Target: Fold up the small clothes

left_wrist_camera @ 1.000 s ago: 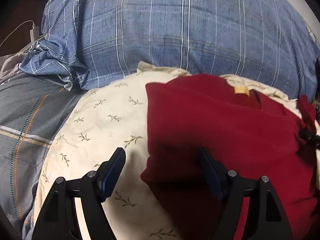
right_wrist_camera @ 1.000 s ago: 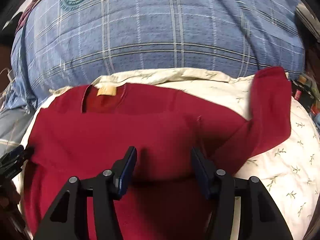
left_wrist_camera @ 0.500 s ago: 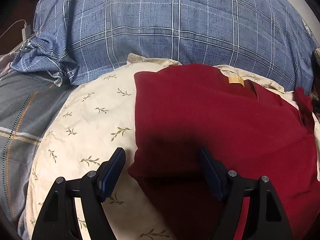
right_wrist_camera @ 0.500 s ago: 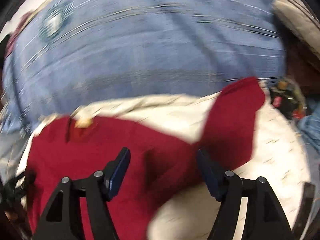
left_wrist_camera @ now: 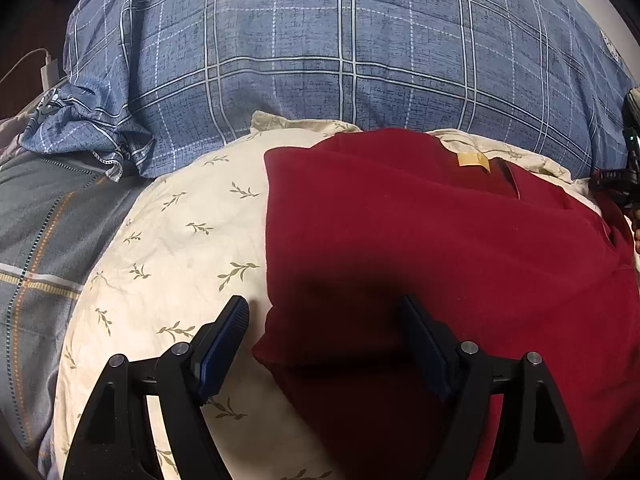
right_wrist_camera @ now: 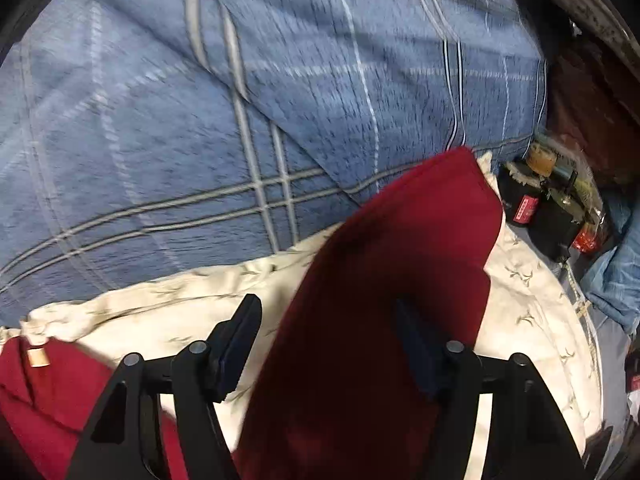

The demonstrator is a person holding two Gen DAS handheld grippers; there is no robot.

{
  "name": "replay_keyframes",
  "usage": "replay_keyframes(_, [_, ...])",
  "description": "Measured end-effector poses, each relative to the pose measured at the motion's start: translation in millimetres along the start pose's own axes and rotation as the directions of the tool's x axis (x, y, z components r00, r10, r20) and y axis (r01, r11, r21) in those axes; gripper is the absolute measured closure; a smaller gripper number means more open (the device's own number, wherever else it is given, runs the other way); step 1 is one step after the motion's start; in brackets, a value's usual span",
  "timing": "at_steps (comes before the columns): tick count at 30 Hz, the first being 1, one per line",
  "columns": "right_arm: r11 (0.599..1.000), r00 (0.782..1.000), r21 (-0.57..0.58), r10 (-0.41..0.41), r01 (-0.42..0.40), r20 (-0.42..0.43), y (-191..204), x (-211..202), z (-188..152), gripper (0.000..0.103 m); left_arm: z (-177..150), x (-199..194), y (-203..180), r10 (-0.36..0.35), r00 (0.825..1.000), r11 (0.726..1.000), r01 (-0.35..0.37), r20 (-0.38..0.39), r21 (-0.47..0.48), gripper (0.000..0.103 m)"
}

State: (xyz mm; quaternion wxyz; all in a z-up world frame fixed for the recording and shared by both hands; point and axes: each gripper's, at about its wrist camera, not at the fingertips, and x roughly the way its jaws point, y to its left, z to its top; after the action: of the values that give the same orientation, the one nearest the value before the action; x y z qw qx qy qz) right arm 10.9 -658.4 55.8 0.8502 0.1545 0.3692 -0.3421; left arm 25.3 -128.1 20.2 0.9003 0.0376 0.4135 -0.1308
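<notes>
The left gripper (left_wrist_camera: 326, 344) has its fingers spread wide, grasping nothing, poised over the folded left edge of the red shirt (left_wrist_camera: 420, 240). The right gripper (right_wrist_camera: 328, 340) is likewise released, its fingers straddling the shirt's red sleeve (right_wrist_camera: 400, 260), which stretches away towards the far right. The shirt lies on a cream pillow (left_wrist_camera: 180, 240) printed with leaf sprigs, its tan label (left_wrist_camera: 474, 159) facing up. Behind the pillow bulges a blue checked quilt (left_wrist_camera: 340, 40). Dark jars (right_wrist_camera: 532, 208) stand beyond the sleeve's end.
</notes>
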Motion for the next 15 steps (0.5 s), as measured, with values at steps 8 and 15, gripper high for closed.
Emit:
replay_keyframes(8, [0.979, 0.973, -0.019, 0.202, -0.201, 0.11, -9.5, -60.0, -11.6, 0.097, 2.7, -8.4, 3.2, 0.009, 1.0, 1.0, -0.009, 0.019, -0.004, 0.026])
replay_keyframes(15, [0.826, 0.827, -0.274, 0.542, -0.492, 0.149, 47.8, -183.1, -64.3, 0.097, 8.3, -40.1, 21.3, -0.008, 0.992, 0.997, 0.019, 0.129, -0.081, 0.026])
